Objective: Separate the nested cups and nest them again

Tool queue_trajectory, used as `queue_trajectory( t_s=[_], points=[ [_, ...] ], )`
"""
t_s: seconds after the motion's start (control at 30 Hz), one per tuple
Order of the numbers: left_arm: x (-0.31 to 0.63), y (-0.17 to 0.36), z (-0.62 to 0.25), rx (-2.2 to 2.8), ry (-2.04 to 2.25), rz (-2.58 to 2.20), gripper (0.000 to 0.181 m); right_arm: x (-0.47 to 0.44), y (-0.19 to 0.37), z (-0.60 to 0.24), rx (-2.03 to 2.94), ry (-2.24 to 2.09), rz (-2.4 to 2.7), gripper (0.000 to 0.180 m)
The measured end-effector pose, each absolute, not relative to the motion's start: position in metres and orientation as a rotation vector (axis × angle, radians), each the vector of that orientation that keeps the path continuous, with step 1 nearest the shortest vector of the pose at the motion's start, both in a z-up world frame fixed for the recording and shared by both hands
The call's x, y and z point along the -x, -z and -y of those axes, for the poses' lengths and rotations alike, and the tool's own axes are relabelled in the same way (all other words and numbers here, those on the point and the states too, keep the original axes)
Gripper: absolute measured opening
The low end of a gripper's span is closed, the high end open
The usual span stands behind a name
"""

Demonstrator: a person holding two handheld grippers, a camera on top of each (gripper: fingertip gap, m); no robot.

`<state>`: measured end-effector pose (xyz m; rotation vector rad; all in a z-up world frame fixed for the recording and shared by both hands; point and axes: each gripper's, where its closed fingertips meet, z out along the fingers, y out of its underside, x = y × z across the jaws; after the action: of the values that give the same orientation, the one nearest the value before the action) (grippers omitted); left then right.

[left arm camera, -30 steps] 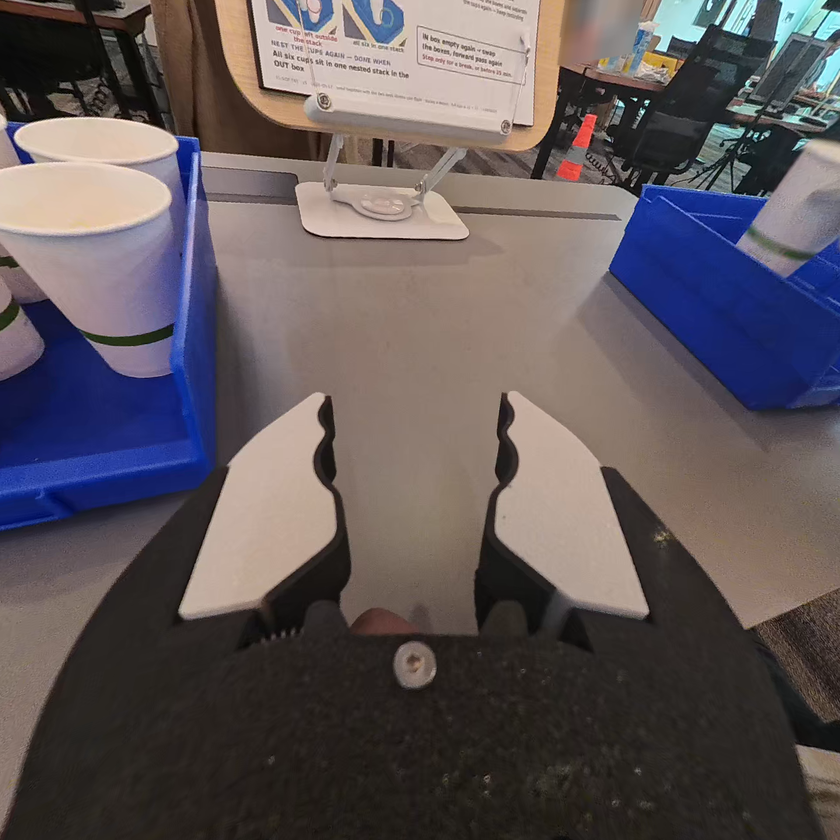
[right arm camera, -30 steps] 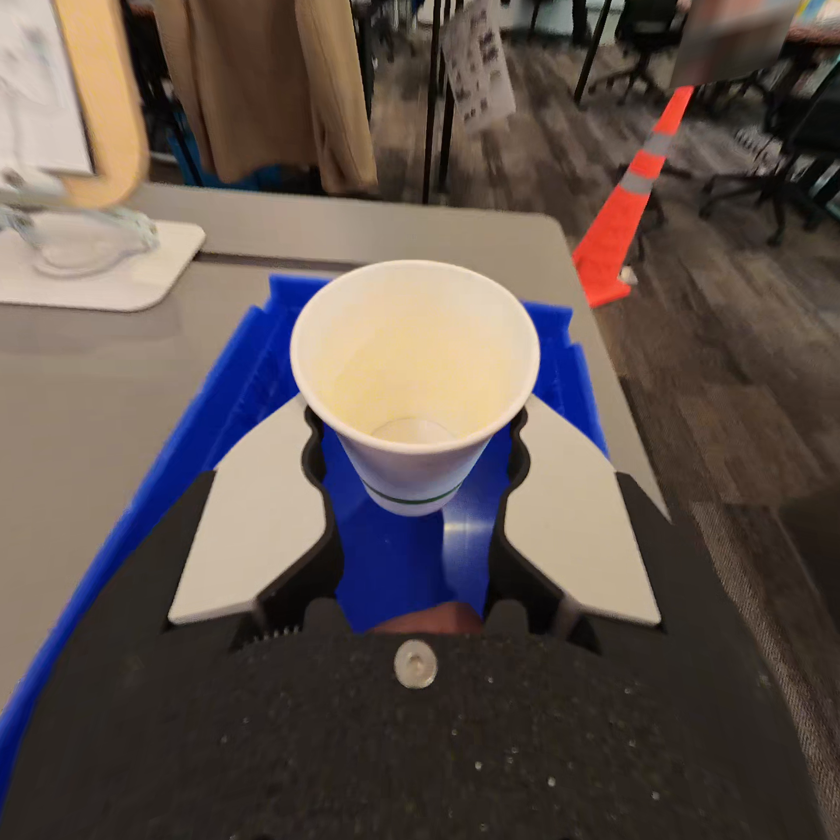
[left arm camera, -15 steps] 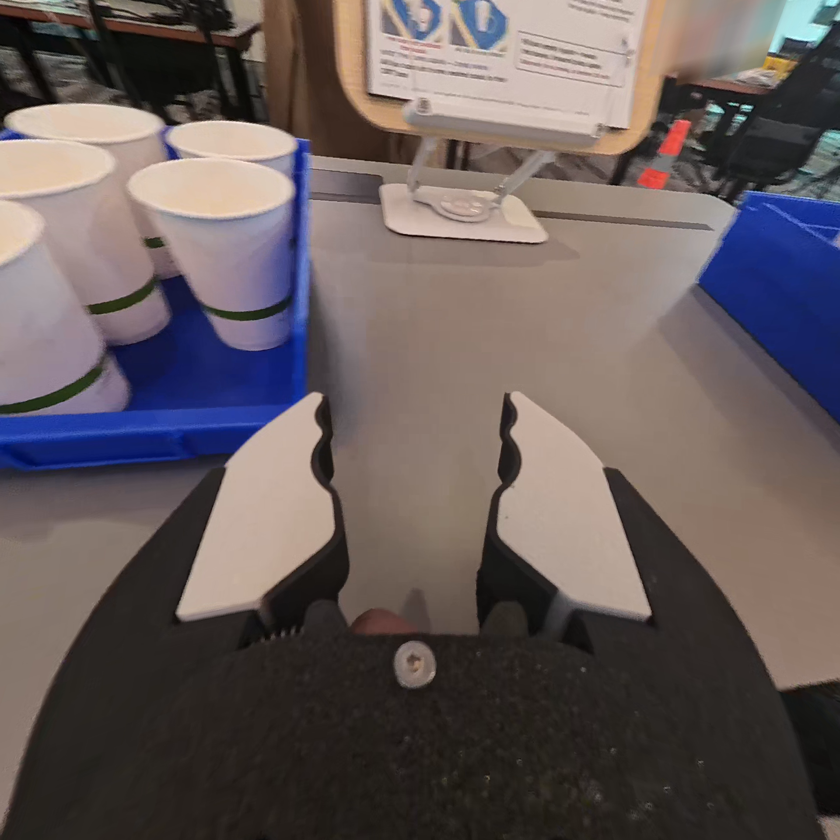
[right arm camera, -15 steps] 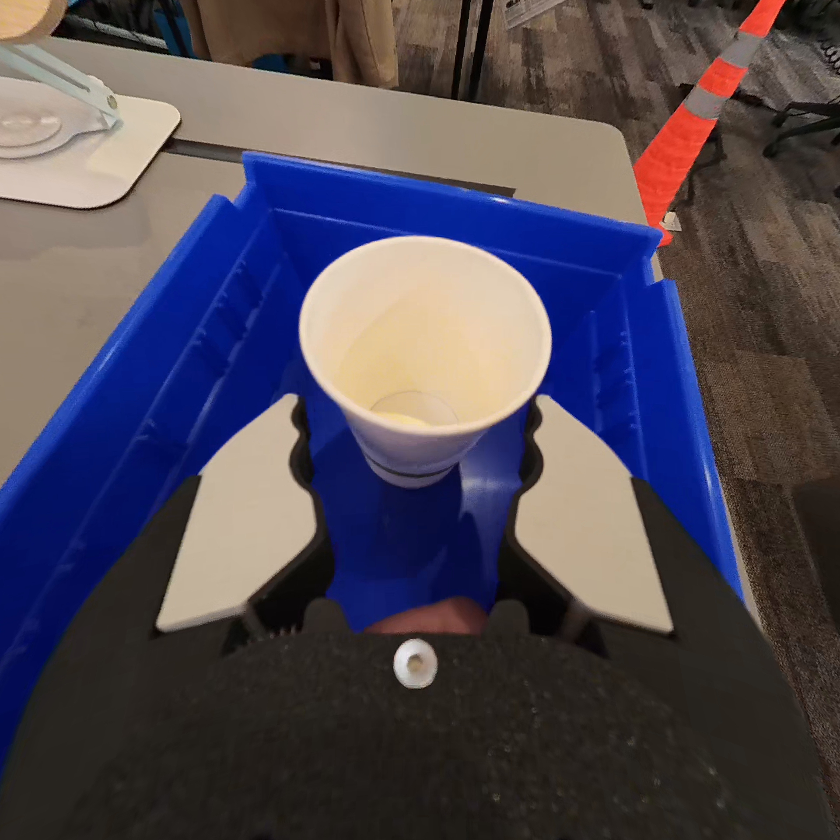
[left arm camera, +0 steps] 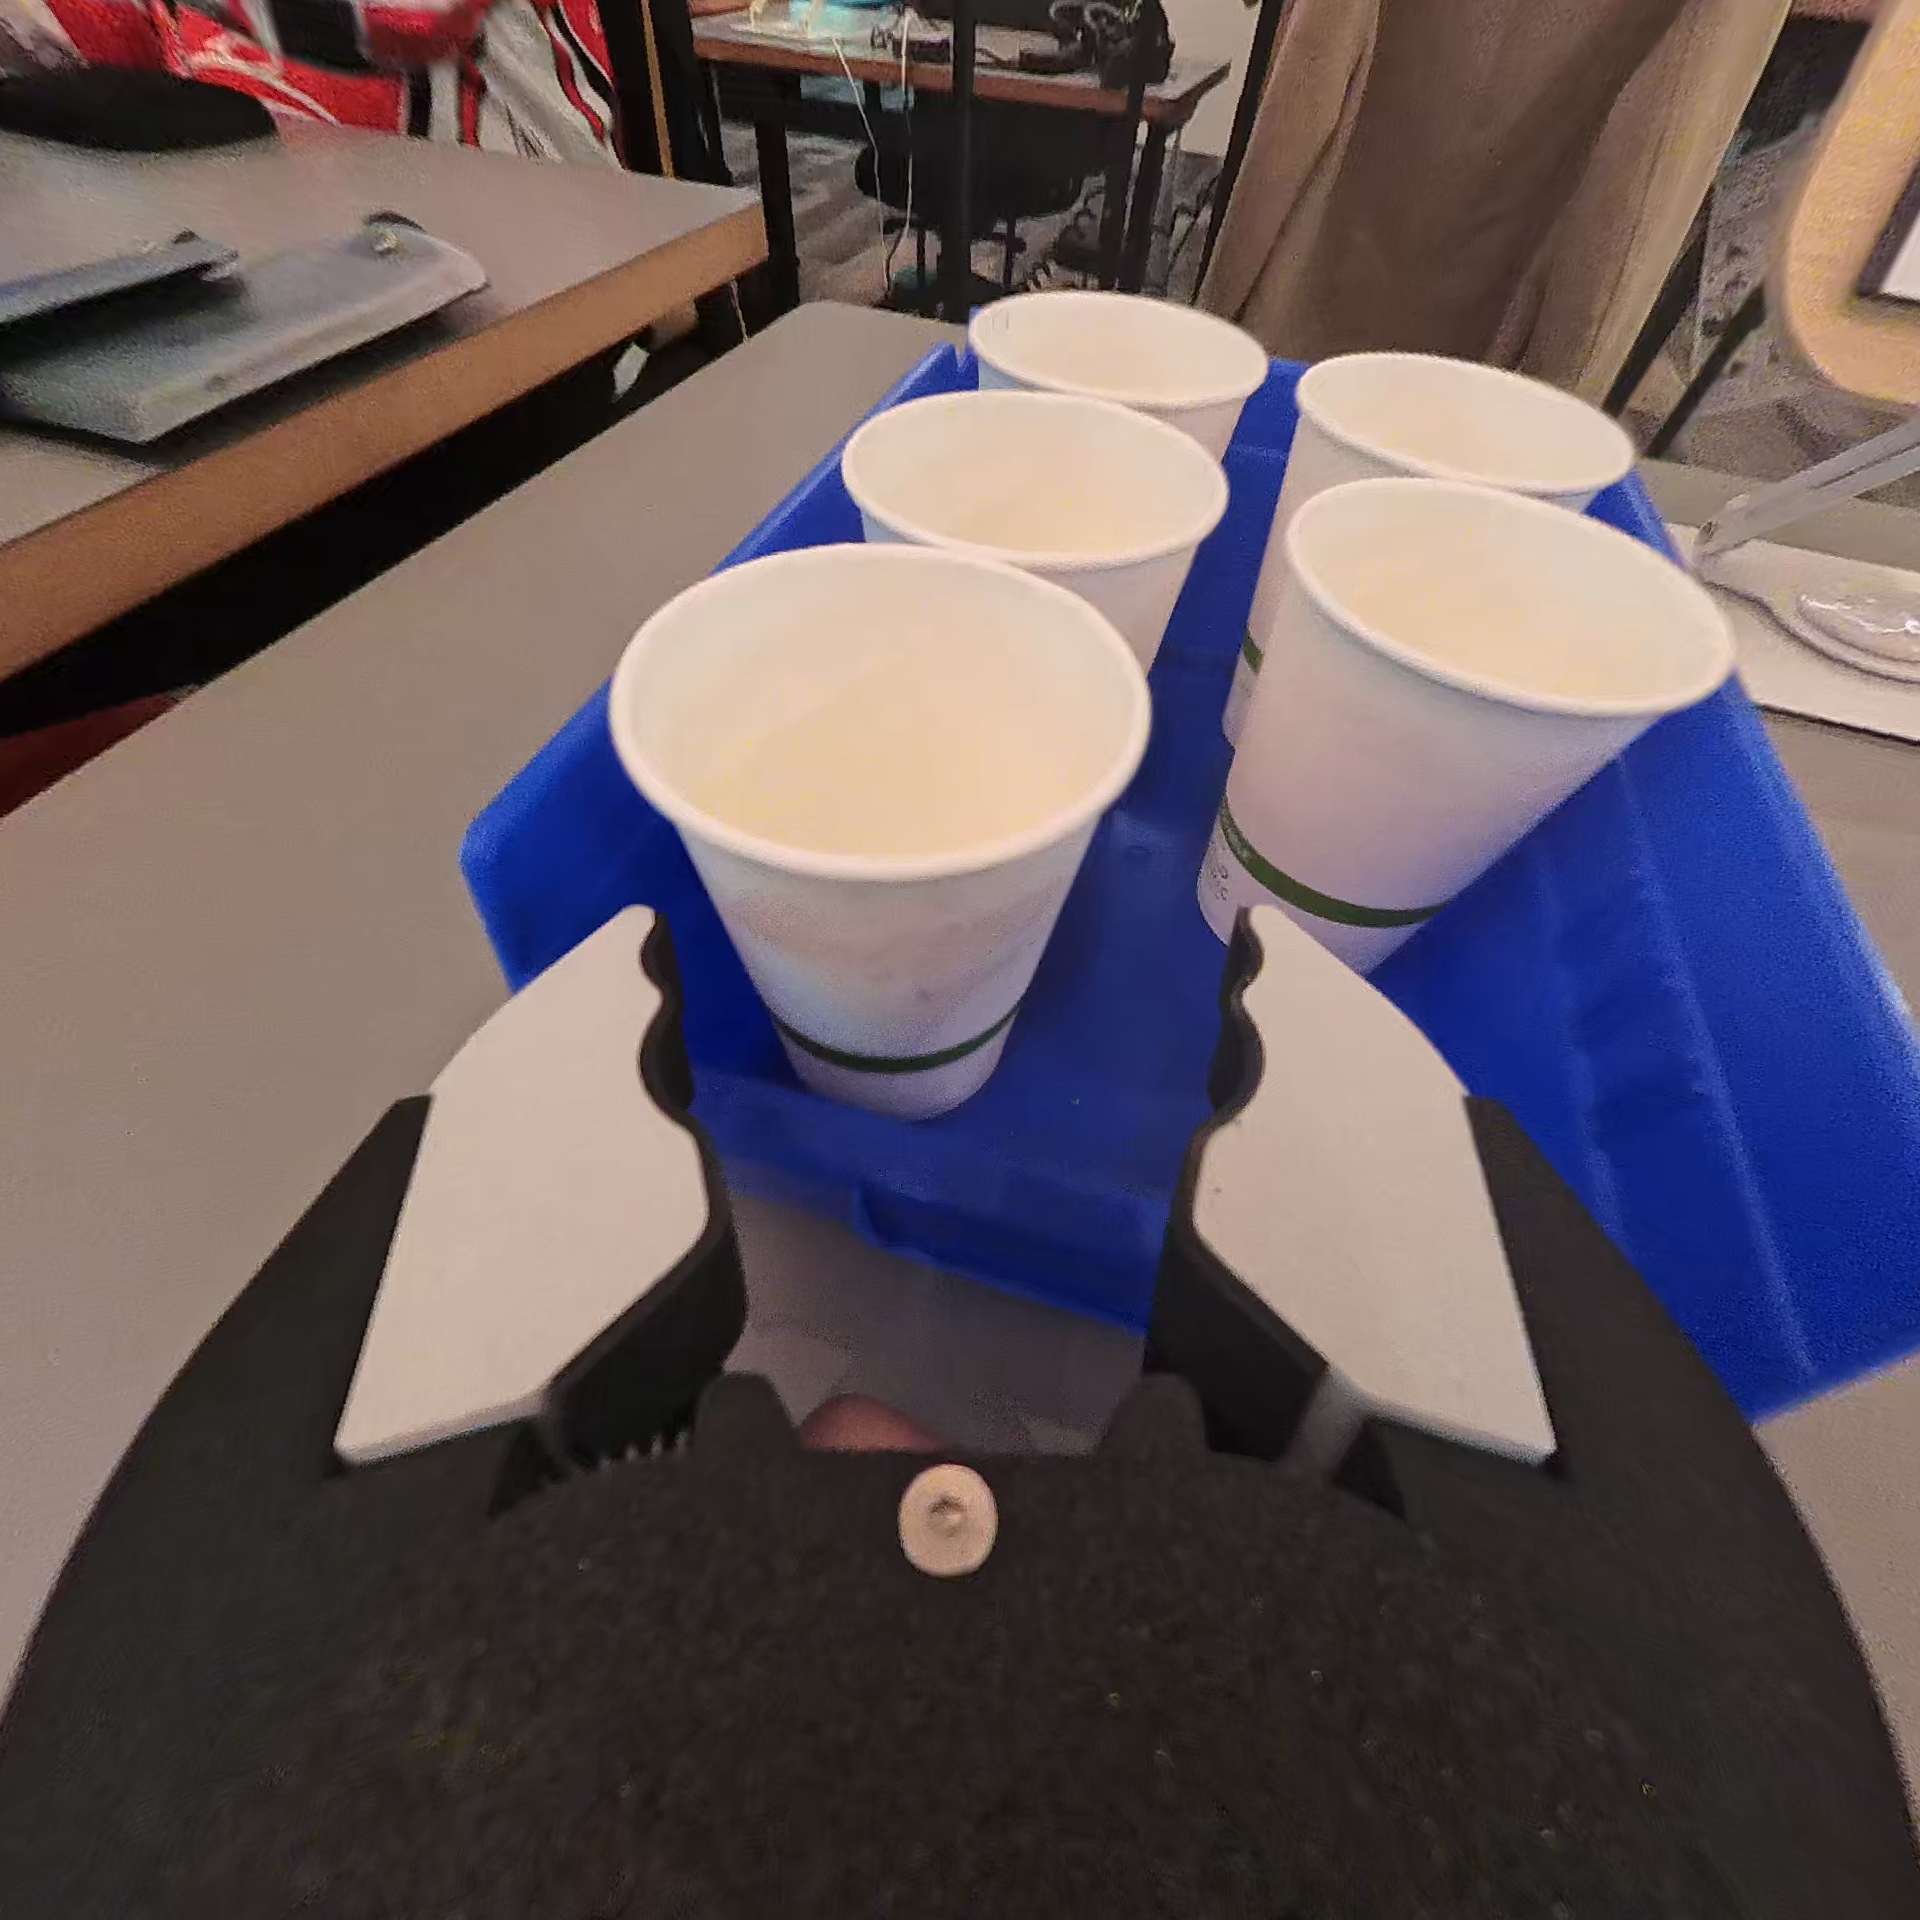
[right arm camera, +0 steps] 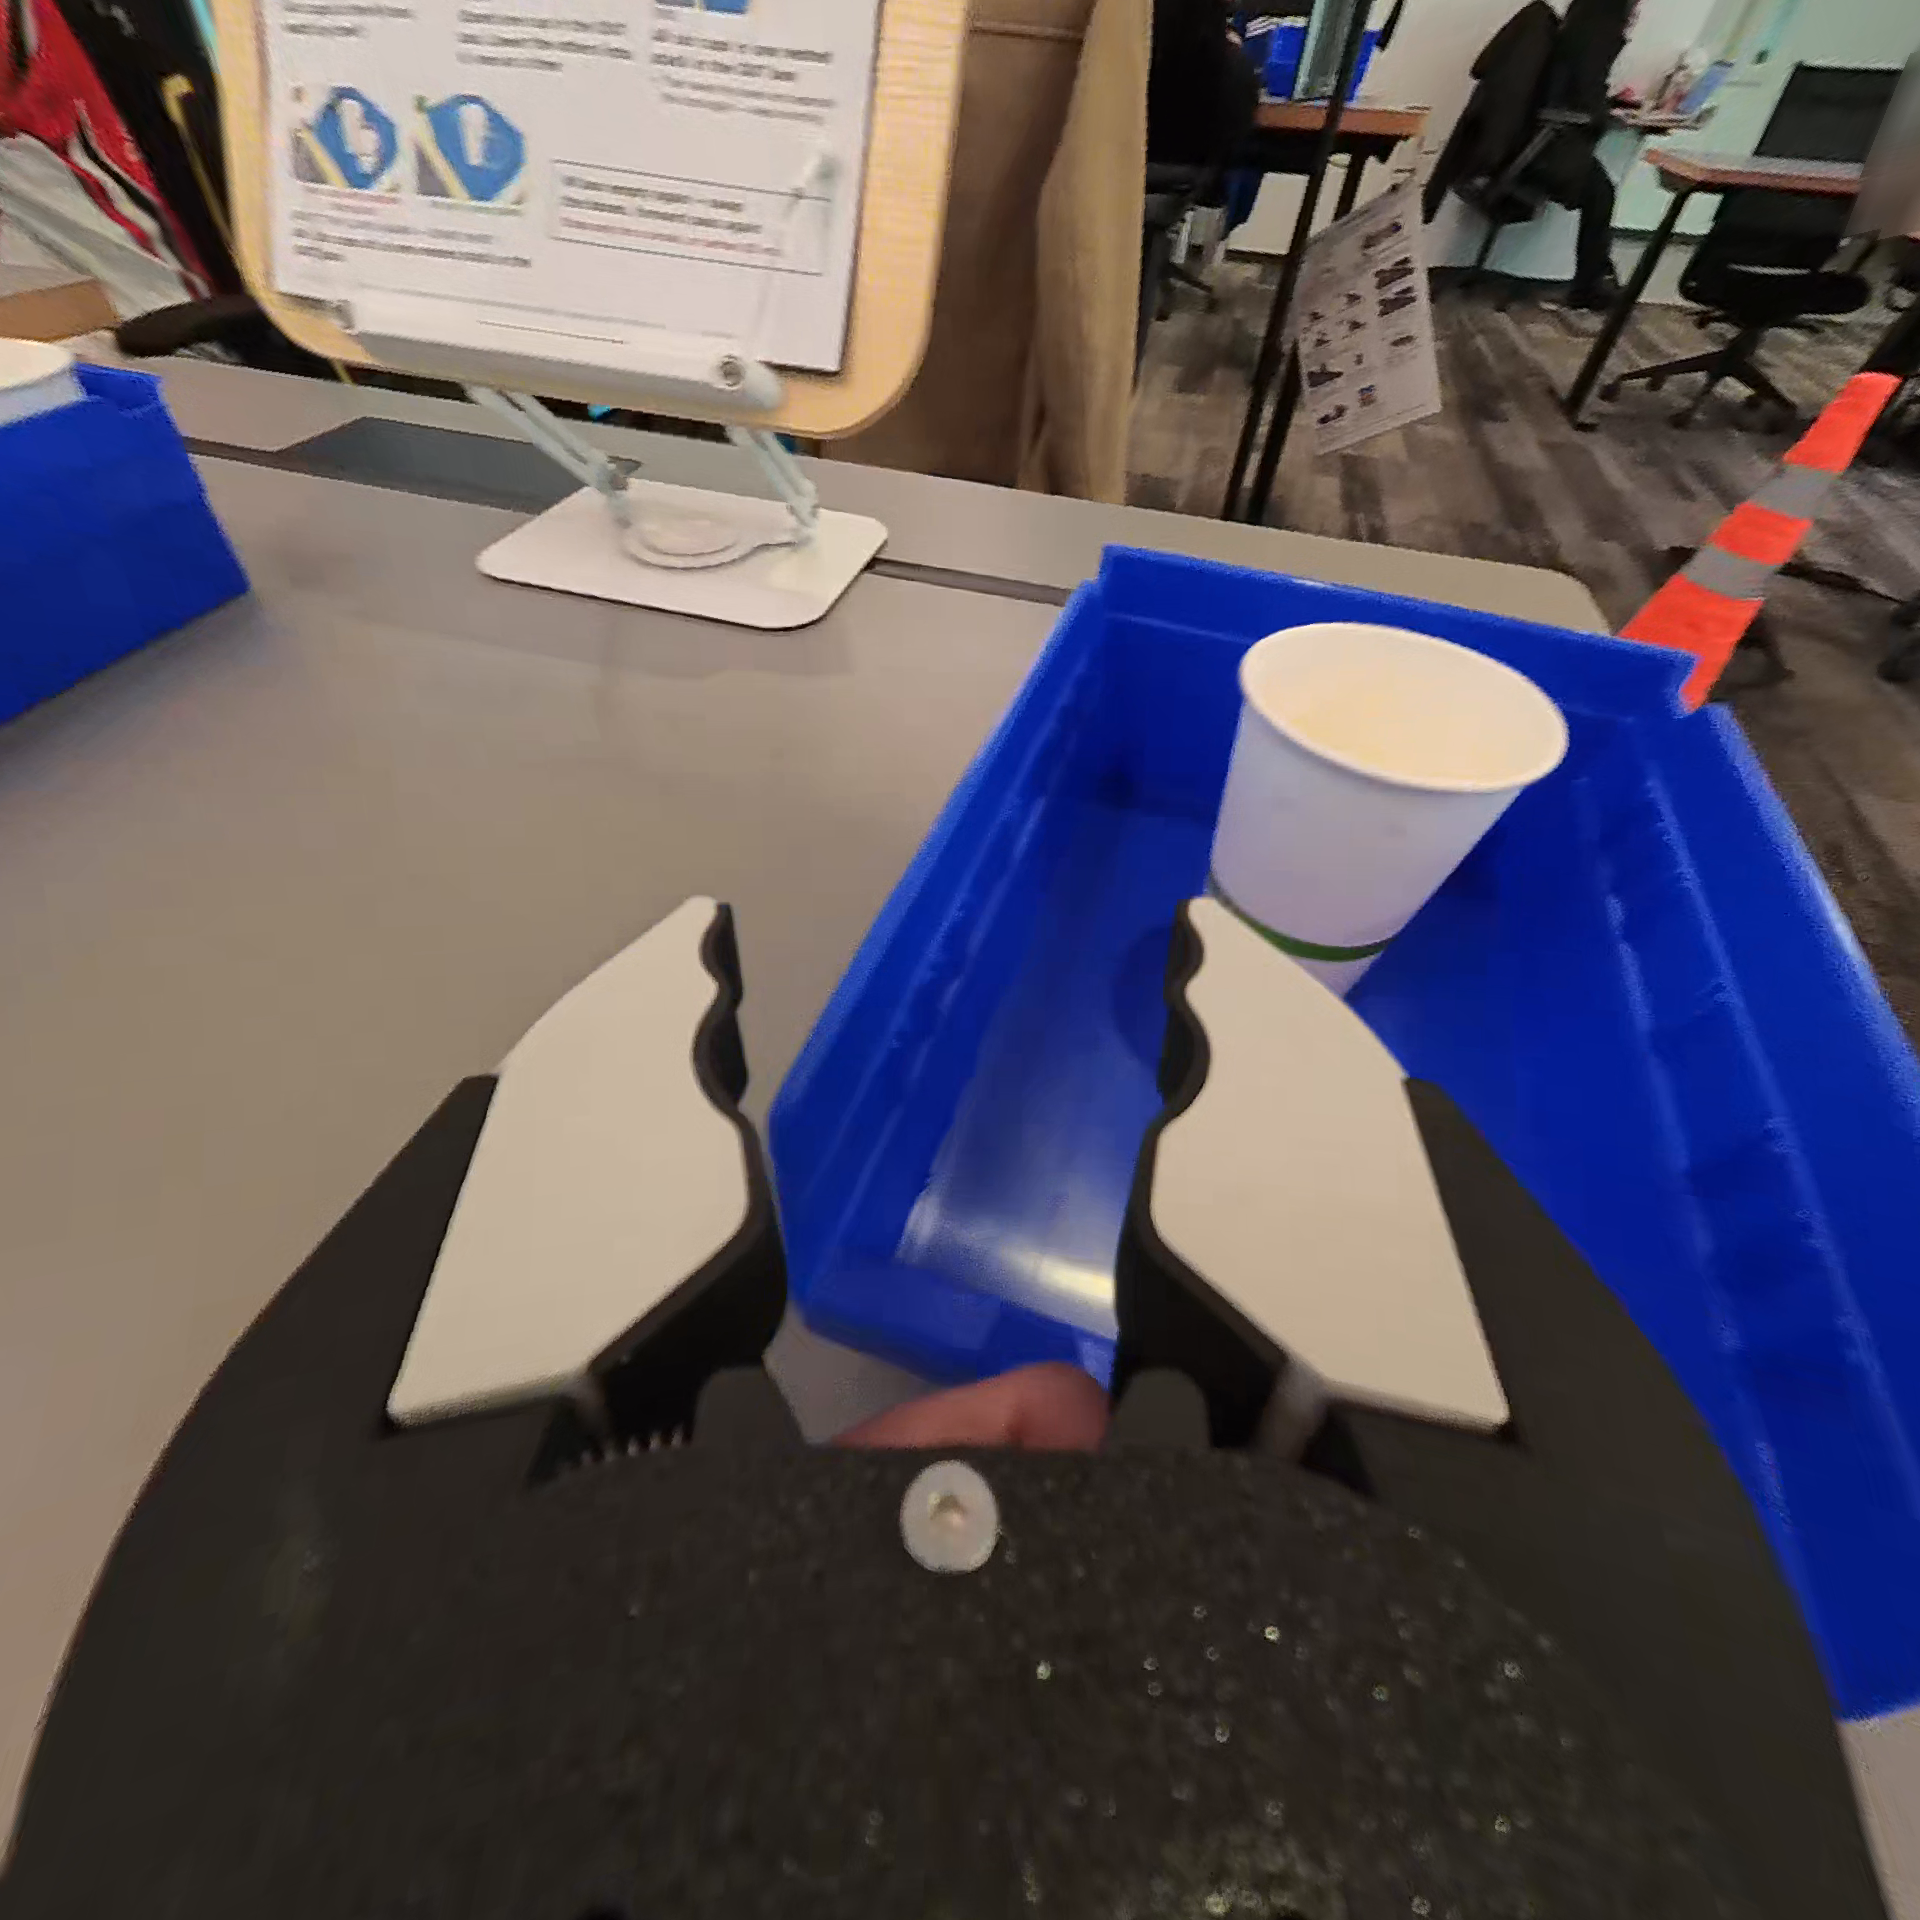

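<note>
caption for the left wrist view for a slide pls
Open left gripper facing five separate upright paper cups standing in a blue bin on a grey table.

Five cups crowd the left bin — right bin mostly open.

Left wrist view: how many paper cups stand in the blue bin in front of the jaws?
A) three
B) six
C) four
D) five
D: five separate white cups stand in the blue bin, three in a left row, the nearest cup first, and two in a right row, none nested in another.
</note>
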<state>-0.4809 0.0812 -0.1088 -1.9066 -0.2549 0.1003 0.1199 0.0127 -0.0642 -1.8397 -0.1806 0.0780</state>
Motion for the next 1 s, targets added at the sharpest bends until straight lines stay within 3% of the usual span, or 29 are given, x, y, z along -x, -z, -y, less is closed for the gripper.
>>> queue_trajectory(
  t_s=[0.33, 0.6, 1.0],
  points=[
    [0.498, 0.119, -0.119, 1.954, -0.15, 0.271, 0.097, -0.106, 0.063, 0.009, 1.853, -0.175, 0.19, 0.071],
    [0.497, 0.113, -0.125, 1.928, -0.09, 0.255, 0.086, -0.097, 0.055, 0.016, 1.851, -0.172, 0.229, 0.067],
    [0.472, 0.023, -0.036, 1.92, 0.09, -0.221, 0.084, -0.027, 0.033, 0.03, 1.785, -0.38, 0.664, 0.072]
  ],
)
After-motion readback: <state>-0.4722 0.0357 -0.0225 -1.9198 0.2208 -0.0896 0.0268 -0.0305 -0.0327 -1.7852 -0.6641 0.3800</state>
